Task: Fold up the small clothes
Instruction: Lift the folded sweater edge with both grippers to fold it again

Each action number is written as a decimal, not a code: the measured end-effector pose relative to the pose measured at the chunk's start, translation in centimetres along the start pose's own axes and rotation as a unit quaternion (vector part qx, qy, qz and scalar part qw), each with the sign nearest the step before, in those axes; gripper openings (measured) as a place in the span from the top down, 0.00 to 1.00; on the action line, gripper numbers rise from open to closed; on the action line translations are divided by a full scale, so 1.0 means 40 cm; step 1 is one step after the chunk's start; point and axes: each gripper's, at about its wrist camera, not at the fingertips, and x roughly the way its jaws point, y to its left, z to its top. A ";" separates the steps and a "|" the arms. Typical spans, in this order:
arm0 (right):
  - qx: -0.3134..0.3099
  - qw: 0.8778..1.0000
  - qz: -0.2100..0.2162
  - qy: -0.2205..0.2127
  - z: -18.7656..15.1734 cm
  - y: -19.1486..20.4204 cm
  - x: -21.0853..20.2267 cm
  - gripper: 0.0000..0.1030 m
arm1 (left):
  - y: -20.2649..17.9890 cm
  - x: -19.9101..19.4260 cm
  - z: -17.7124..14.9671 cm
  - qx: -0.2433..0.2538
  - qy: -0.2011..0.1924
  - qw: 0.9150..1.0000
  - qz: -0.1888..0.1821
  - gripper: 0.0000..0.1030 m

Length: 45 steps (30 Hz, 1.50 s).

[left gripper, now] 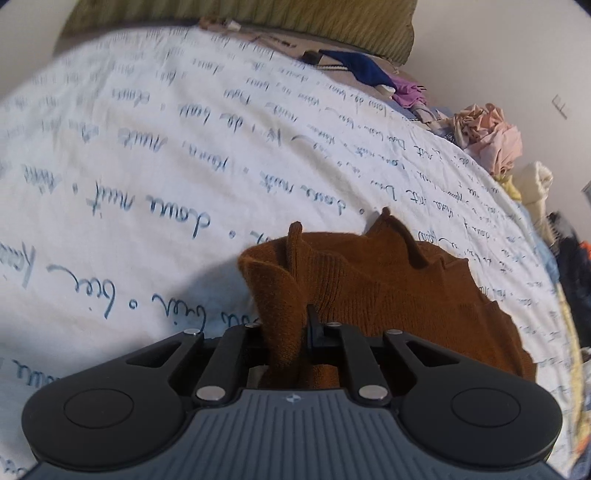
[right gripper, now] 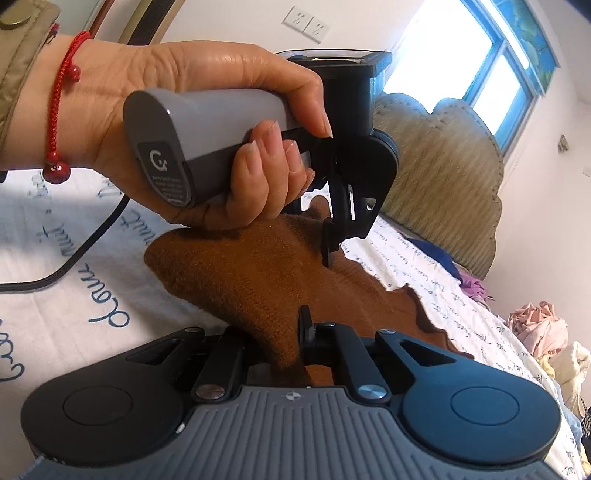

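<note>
- Brown knit garment [left gripper: 373,291] sits lower centre, on the bed sheet [left gripper: 147,166] with blue handwriting.
- Left tool [left gripper: 286,332] is pinched tight on a bunched fold.
- Right tool [right gripper: 275,332] is clamped on another edge.
- A hand [right gripper: 207,122] grips the left tool's grey handle, upper left of the right-wrist view.

White script-printed bedspread [left gripper: 184,155], olive headboard [right gripper: 443,155], blue-framed window [right gripper: 491,55], wall sockets [right gripper: 306,22]
</note>
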 end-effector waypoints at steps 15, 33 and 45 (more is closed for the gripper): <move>0.098 0.994 -0.036 -0.026 -0.060 -0.189 -0.121 0.93 | -0.258 -0.102 0.004 0.070 -0.056 0.994 0.065 0.90; 0.253 0.966 -0.060 -0.009 -0.246 -0.417 -0.223 0.93 | -0.614 -0.019 -0.073 0.176 -0.053 0.981 0.065 0.89; 0.391 0.920 -0.031 0.023 -0.395 -0.525 -0.217 0.93 | -0.767 0.113 -0.146 0.233 -0.030 0.969 0.081 0.89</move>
